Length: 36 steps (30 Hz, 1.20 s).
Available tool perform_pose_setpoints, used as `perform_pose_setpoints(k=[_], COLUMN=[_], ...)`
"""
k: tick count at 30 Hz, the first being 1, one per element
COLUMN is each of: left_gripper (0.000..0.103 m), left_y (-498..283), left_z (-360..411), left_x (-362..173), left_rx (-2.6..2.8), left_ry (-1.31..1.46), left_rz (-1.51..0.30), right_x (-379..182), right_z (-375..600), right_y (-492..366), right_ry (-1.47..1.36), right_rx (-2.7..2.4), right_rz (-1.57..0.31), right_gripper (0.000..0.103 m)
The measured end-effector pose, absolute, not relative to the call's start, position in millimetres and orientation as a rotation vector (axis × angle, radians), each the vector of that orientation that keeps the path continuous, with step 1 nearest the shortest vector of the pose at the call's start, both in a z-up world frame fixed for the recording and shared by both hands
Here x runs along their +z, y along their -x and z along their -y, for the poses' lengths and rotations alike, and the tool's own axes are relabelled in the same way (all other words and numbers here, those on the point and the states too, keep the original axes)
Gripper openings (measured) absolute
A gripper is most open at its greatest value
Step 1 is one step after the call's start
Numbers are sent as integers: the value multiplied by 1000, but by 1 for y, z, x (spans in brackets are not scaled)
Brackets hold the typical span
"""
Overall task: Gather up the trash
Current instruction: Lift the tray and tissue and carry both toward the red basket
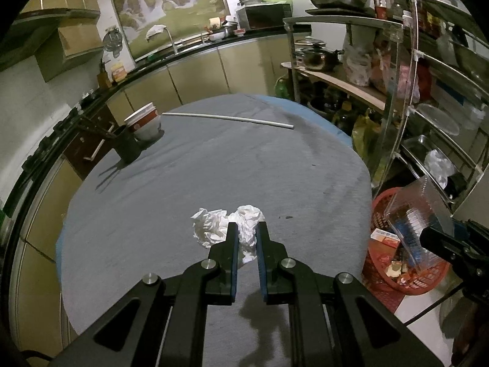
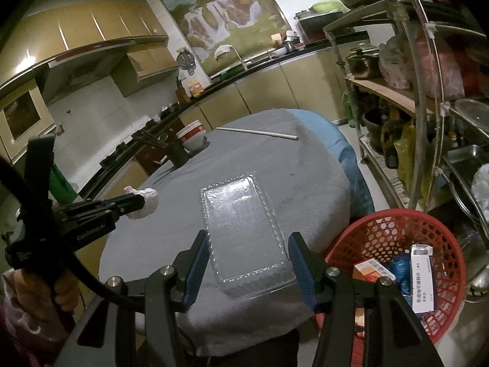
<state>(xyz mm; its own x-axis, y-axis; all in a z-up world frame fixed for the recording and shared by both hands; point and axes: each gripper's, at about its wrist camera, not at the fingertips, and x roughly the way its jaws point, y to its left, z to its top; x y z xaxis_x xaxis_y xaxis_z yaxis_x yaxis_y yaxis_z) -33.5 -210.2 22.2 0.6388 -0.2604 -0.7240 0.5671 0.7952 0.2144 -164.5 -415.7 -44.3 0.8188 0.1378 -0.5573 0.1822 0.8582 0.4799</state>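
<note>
Behind the crumpled tissues, white rod, stacked bowls.

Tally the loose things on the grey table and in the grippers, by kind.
Crumpled paper wads: 2, one lying on the cloth, one in the left gripper
Clear plastic tray: 1, in the right gripper
White rod: 1
Bowl stack: 1
Dark holder: 1
Total: 6

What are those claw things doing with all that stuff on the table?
A person is tidying up trash. The left claw is pinching a crumpled white tissue, with another tissue ball lying beside it on the grey table. The right claw is gripping a clear plastic tray, near the red basket that already holds some boxes.
</note>
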Motion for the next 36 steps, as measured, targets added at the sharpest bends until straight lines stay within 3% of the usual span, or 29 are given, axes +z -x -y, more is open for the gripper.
perform_pose_setpoints(k=[36], left_gripper=[12], left_y=[69], left_z=[264], left_x=[12], left_rx=[-605], left_ry=[-552], left_rz=[-723], right_x=[-61], right_z=[450], right_y=[202], right_ry=[-618], right_rx=[-119], right_rz=[-626], right_gripper=[56])
